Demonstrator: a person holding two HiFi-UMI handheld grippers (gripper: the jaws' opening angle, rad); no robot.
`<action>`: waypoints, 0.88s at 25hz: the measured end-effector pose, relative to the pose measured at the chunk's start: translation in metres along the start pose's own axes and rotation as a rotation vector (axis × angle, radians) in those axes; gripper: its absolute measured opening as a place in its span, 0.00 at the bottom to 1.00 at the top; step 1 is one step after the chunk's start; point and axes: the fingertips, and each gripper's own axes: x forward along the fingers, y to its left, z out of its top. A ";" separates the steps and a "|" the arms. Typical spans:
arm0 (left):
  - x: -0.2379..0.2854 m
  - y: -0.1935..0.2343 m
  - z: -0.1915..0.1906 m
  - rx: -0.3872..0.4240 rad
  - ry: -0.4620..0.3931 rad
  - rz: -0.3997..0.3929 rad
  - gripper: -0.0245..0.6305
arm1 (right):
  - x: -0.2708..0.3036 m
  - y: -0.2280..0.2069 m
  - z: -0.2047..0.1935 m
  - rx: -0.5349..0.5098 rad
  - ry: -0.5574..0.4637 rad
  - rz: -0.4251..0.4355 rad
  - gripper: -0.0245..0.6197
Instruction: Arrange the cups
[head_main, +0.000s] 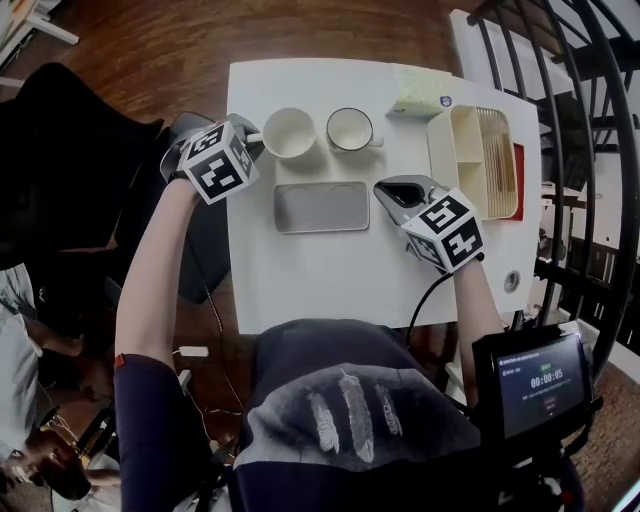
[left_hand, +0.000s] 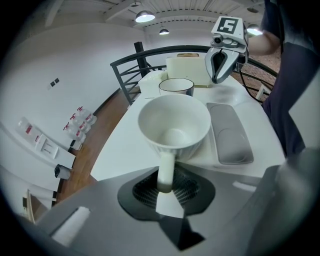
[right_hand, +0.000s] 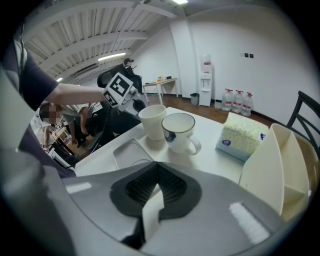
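A plain white ribbed cup (head_main: 289, 131) (left_hand: 174, 125) stands on the white table (head_main: 300, 280) at the far left. My left gripper (head_main: 250, 140) (left_hand: 167, 192) is shut on its handle (left_hand: 166, 172). To its right stands a second white cup with a dark rim (head_main: 350, 129) (left_hand: 176, 86) (right_hand: 179, 131), its handle turned right. A grey rectangular tray (head_main: 321, 206) (right_hand: 129, 152) lies in front of both cups with nothing on it. My right gripper (head_main: 395, 192) (right_hand: 152, 200) hovers just right of the tray, shut and holding nothing.
A yellow tissue pack (head_main: 420, 90) (right_hand: 242, 136) lies at the far edge. A cream dish rack (head_main: 480, 160) (right_hand: 280, 165) fills the right side of the table. A black chair (head_main: 60, 170) stands to the left, and a dark metal railing (head_main: 590, 120) to the right.
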 end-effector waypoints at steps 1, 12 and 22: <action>0.000 0.000 0.000 -0.003 -0.007 0.005 0.11 | 0.000 0.000 -0.001 0.001 0.000 -0.001 0.05; -0.011 -0.005 0.002 -0.093 -0.095 0.008 0.12 | 0.001 0.000 0.000 -0.005 -0.004 -0.005 0.05; -0.058 -0.012 0.007 -0.147 -0.195 0.054 0.12 | -0.011 0.014 0.005 -0.007 -0.018 -0.019 0.05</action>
